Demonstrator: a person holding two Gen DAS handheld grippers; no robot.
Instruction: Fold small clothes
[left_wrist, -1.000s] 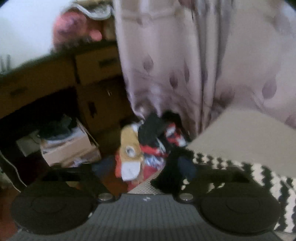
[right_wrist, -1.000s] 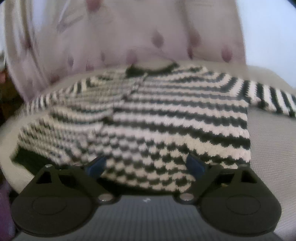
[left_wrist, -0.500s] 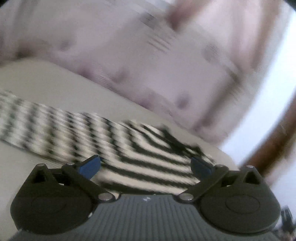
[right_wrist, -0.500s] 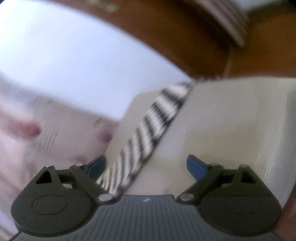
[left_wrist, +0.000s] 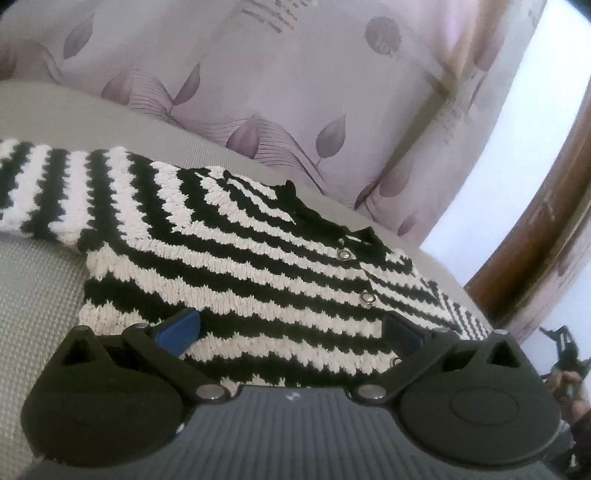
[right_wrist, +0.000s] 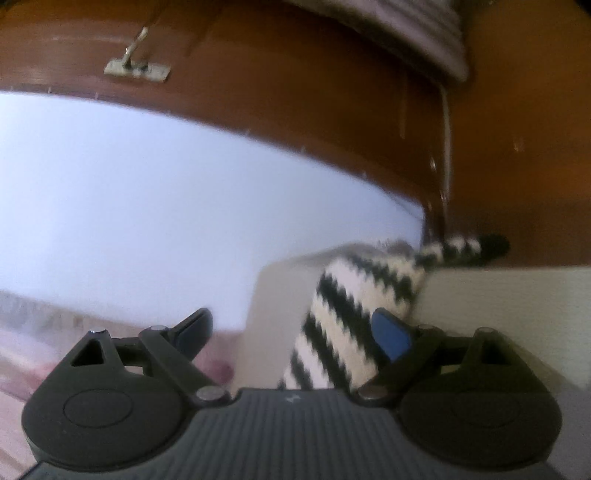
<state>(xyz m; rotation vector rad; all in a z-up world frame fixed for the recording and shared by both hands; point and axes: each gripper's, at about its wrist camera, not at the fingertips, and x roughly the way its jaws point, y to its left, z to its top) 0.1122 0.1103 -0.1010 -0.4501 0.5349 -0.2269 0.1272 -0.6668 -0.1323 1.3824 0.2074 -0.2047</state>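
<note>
No readable text, label, brand, number or sign shows in either view.

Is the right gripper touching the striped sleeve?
Cannot tell. In the right wrist view the right gripper stands open around the striped sleeve, contact unclear.

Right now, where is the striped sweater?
The striped sweater lies flat on the grey cushion, just ahead of the left tool, with the leaf-print curtain behind it.
</note>
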